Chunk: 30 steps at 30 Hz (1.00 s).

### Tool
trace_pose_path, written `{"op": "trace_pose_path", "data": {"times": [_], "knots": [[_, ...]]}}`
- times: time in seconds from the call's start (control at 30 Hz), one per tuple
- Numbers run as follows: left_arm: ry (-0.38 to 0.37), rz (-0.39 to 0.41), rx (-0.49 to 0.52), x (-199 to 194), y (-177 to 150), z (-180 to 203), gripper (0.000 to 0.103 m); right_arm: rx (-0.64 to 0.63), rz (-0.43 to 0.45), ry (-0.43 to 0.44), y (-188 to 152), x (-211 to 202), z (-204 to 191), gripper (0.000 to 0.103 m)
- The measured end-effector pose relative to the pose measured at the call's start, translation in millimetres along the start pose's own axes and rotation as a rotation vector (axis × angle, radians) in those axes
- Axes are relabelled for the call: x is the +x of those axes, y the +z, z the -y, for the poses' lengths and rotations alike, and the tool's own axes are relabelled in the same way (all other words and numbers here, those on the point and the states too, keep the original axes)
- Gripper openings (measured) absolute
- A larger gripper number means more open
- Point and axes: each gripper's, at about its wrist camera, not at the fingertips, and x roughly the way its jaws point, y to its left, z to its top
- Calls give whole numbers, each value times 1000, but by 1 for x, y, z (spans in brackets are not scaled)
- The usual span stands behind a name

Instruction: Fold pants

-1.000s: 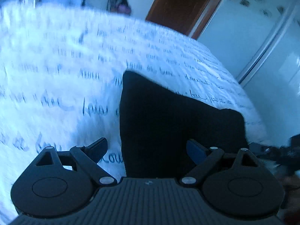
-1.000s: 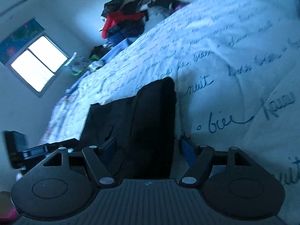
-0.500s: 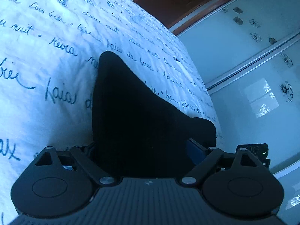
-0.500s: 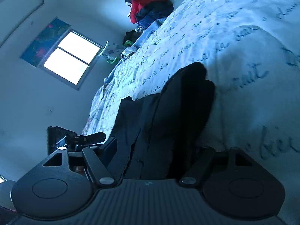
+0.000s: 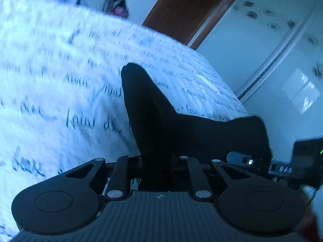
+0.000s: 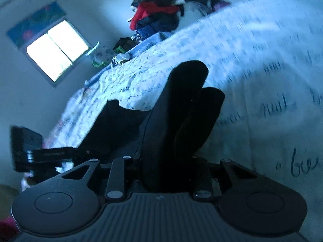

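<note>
Black pants (image 5: 161,121) lie on a bed with a white cover printed with script (image 5: 60,80). My left gripper (image 5: 159,161) is shut on the near edge of the pants, which rise bunched between its jaws. In the right wrist view the pants (image 6: 177,121) stand up in thick folds, and my right gripper (image 6: 171,165) is shut on them. The other gripper shows at the right edge of the left view (image 5: 282,167) and at the left edge of the right view (image 6: 40,153). The fingertips are hidden by cloth.
A brown door (image 5: 181,10) and pale wardrobe doors (image 5: 272,50) stand beyond the bed. A pile of clothes (image 6: 157,16) sits at the far end of the bed (image 6: 262,50), and a bright window (image 6: 54,50) is on the wall.
Both grippers were open around the pants' edge; now both have closed on the cloth and lifted it, so the pants bunch upward. Both views are blurred by motion.
</note>
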Motion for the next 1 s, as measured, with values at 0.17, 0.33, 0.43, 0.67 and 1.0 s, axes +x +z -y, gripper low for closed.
{"op": "trace_pose_path", "data": {"times": [0.17, 0.33, 0.43, 0.67, 1.0], "knots": [[61, 89, 79, -24, 21, 5, 21, -167, 38, -21, 25, -2, -39, 28], [137, 153, 78, -33, 69, -23, 22, -230, 63, 14, 66, 38, -60, 28], [186, 158, 47, -28, 93, -47, 22, -209, 73, 32, 85, 73, -63, 28], [307, 65, 19, 9, 109, -89, 23, -189, 9, -36, 92, 154, -60, 29], [514, 125, -24, -18, 88, -105, 65, -72, 20, -157, 77, 129, -33, 56]]}}
